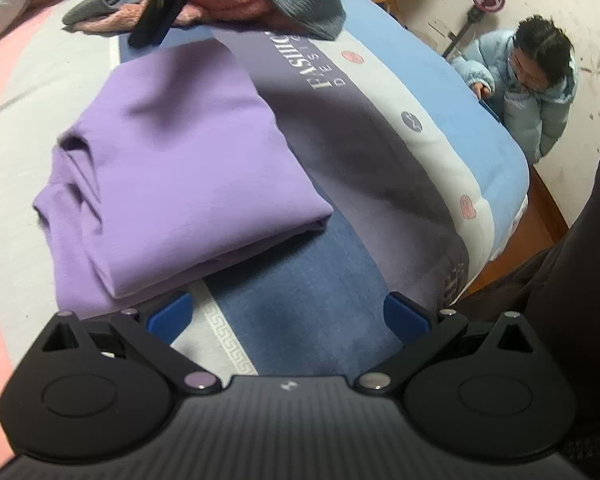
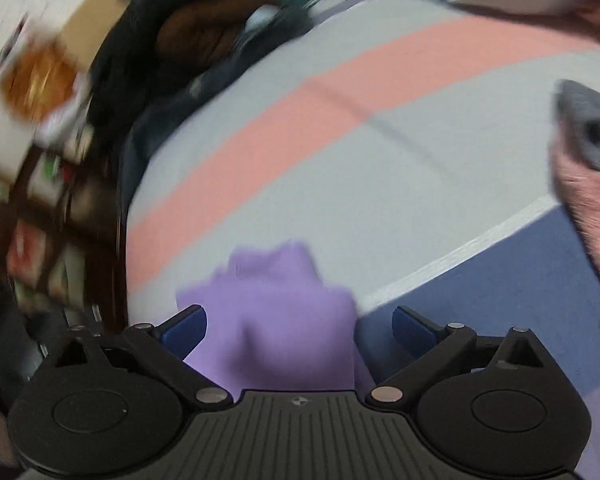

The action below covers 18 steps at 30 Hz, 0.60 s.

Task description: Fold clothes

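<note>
Folded lilac cotton garment point(image 1: 172, 172) lies on the bed's striped grey, pink and blue quilt point(image 1: 300, 304). Left tool point(image 1: 288, 316) spread wide, empty. Right tool point(image 2: 300, 328) spread wide, lilac cloth between pads, unpressed. Pink fuzzy clothes pile point(image 1: 220, 4) beyond. White scuffed wall point(image 1: 580, 32), person in blue puffer jacket point(image 1: 536, 92) beside bed.

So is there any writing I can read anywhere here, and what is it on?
"FASHIO…" over "DESI…", white letters partly hidden by a grey-blue knitted garment: on the lilac stripe of the striped bed cover.
Small round emblems on the cover's pale band: too small to read.
Right wrist view: blurred, nothing readable.
</note>
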### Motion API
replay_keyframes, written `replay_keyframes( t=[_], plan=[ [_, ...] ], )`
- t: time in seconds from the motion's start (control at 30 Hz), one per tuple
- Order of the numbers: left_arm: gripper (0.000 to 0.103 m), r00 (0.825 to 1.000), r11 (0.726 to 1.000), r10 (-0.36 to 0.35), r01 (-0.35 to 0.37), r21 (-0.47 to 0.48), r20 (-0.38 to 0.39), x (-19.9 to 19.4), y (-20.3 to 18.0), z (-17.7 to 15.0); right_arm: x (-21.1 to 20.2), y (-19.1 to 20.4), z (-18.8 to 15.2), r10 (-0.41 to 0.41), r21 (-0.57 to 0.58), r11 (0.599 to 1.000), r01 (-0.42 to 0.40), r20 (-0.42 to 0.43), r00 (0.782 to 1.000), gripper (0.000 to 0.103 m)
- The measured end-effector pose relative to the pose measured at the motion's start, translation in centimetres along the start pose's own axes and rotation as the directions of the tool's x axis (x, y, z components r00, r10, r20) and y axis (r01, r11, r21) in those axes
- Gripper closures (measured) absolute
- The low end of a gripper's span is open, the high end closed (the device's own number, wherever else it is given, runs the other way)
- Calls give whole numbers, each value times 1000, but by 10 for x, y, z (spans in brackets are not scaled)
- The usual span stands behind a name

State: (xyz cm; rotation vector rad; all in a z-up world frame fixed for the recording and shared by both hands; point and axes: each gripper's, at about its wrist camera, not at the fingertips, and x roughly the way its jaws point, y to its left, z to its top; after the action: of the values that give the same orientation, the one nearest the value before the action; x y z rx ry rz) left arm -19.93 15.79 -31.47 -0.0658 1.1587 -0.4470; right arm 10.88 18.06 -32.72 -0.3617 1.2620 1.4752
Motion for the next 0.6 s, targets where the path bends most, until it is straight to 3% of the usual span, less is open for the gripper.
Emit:
replay_keyframes(
  t=[0.1, 0.17, 0.23, 0.27, 0.33, 0.4, 0.5, 0.6],
  plan=[
    [0, 1000, 1000, 0, 0, 12, -9, 3, -5, 2, 25, 8, 0, 0, -64, 998, -5, -65, 998, 6],
    [0, 1000, 1000, 3, -3, 12, -7, 2, -7, 3, 38, 11, 2, -2, -91, 996, -9, -113, 994, 23],
    [0, 1000, 1000, 6, -6, -1, -3, 1, -7, 2, 43, 17, 5, -15, -120, 993, -1, -131, 991, 77],
    [0, 1000, 1000, 8, -8, -7, -2, 1, -6, 1, 39, 19, 6, -23, -127, 992, 8, -116, 993, 82],
    [0, 1000, 1000, 14, -14, -18, -1, 2, -6, -1, 34, 23, 7, -36, -116, 993, 22, -121, 992, 84],
    [0, 1000, 999, 19, -19, -25, -1, 3, -6, -2, 29, 35, 5, -77, -181, 982, 53, -132, 988, 86],
    [0, 1000, 999, 21, -21, -38, 4, 2, -7, -3, 16, 70, 3, -112, -369, 928, 60, -122, 986, 88],
    [0, 1000, 998, 15, -15, -56, 8, 3, -6, -6, 1, 122, 4, 1, -550, 831, -88, -157, 988, 88]
  ],
)
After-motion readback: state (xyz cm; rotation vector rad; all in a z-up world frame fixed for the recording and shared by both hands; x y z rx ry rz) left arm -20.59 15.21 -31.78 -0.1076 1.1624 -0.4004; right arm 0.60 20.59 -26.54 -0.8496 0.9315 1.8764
